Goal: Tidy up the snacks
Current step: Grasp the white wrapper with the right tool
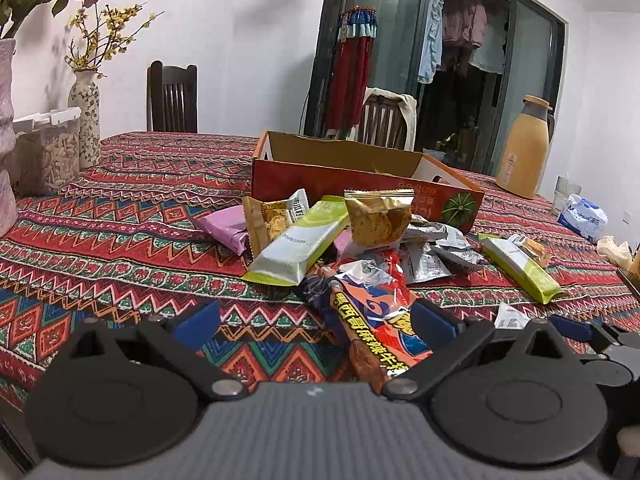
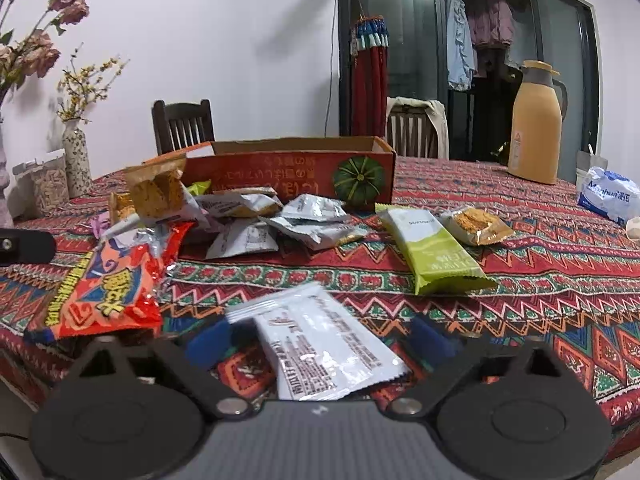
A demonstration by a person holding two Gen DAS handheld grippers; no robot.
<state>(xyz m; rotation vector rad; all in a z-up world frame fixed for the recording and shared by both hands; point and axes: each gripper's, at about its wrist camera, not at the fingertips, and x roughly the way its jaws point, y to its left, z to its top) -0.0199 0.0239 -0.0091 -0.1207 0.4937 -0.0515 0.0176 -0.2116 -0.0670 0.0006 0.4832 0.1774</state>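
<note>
Snack packets (image 1: 360,236) lie in a loose heap on the worktop (image 1: 120,240), which is covered by a red zigzag-patterned cloth, just in front of an open orange cardboard box (image 1: 344,176) printed with a green pumpkin. In the heap are a lime-green bar wrapper (image 1: 296,240), a gold cracker pack (image 1: 378,216), a purple packet (image 1: 226,232) and several crumpled silver sachets (image 2: 312,220). Off to one side lie a second green bar (image 2: 432,252) and a small gold pack (image 2: 478,224), touching each other.

Left tool (image 1: 316,326) stands wide, its blue pads on either side of a long red-orange snack bag (image 1: 372,312); the far pad sits close against the bag's edge, the near one is apart from it. Right tool (image 2: 320,340) is also spread, with a white sachet (image 2: 324,344) lying on the cloth between its blue fingers (image 2: 208,342); neither pad presses on it.

Farther back stand a tan thermos jug (image 2: 536,128), a speckled flower vase (image 1: 86,120), a clear grain container (image 1: 48,156) and two dark wooden chairs (image 1: 172,96).
</note>
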